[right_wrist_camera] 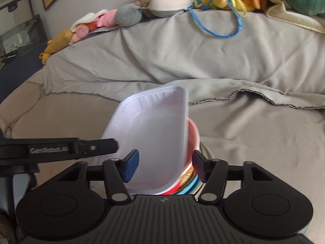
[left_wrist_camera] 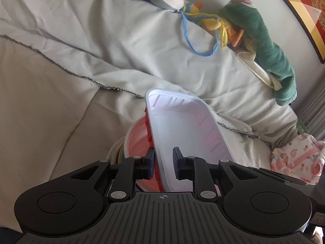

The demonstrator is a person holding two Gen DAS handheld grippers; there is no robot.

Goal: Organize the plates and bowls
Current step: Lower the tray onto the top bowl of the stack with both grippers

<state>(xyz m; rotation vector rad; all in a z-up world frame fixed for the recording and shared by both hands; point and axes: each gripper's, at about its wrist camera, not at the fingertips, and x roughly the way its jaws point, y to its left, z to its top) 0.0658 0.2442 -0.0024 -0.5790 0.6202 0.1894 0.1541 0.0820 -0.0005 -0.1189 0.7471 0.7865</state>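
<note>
A white rectangular plastic tray (left_wrist_camera: 182,126) sits tilted on a pink and red bowl (left_wrist_camera: 138,138) that tops a stack of coloured plates. My left gripper (left_wrist_camera: 163,161) is open, its fingers on either side of the tray's near left edge. In the right wrist view the same tray (right_wrist_camera: 154,134) leans on the red bowl (right_wrist_camera: 193,140) over the coloured plates (right_wrist_camera: 198,181). My right gripper (right_wrist_camera: 165,165) is open, its blue pads on either side of the tray's near right edge. The left gripper's arm (right_wrist_camera: 61,150) shows at the left.
The stack rests on a sofa covered by a grey-white blanket (left_wrist_camera: 101,50). Soft toys (right_wrist_camera: 162,2) and a green plush (left_wrist_camera: 264,40) line the sofa back. A blue cord loop (left_wrist_camera: 201,46) hangs over it. A pink patterned cloth (left_wrist_camera: 298,160) lies to the right.
</note>
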